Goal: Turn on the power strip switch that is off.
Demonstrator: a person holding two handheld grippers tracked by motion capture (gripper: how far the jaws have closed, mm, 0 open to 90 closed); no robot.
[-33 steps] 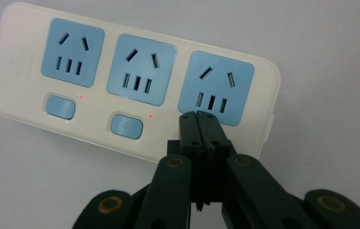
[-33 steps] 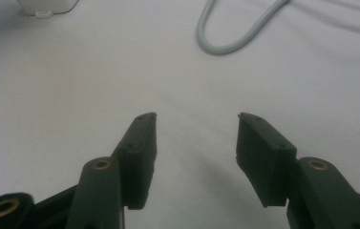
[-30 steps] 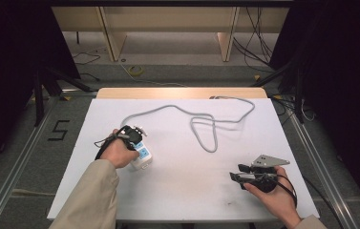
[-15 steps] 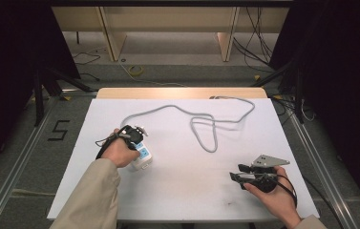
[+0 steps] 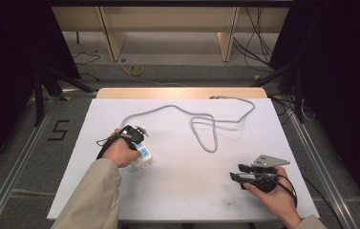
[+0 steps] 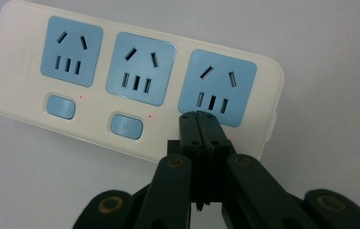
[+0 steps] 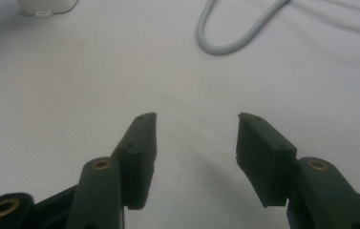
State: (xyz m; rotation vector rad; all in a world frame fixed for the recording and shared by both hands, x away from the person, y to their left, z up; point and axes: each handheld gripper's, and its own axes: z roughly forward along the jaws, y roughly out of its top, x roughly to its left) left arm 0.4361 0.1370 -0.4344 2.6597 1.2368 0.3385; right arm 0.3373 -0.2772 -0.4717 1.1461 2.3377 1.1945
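A white power strip [image 6: 134, 81] with three blue sockets and two visible blue switches lies flat on the white table [image 5: 177, 191]. My left gripper [image 6: 197, 114] is shut with nothing between its jaws, its tips over the strip's edge below the right-hand socket, where a third switch would be hidden. From above, the left hand and gripper [image 5: 137, 136] cover most of the power strip [image 5: 142, 157]. Its grey cable [image 5: 206, 126] loops across the table's middle. My right gripper [image 7: 196, 117] stands open above bare table, near the front right in the high view [image 5: 237, 172].
The cable's loop [image 7: 237, 36] and a corner of the strip [image 7: 46, 7] lie ahead of the right gripper. A wooden board [image 5: 182, 93] borders the table's far edge. Metal rails [image 5: 20, 162] run along both sides, with dark floor and cables beyond.
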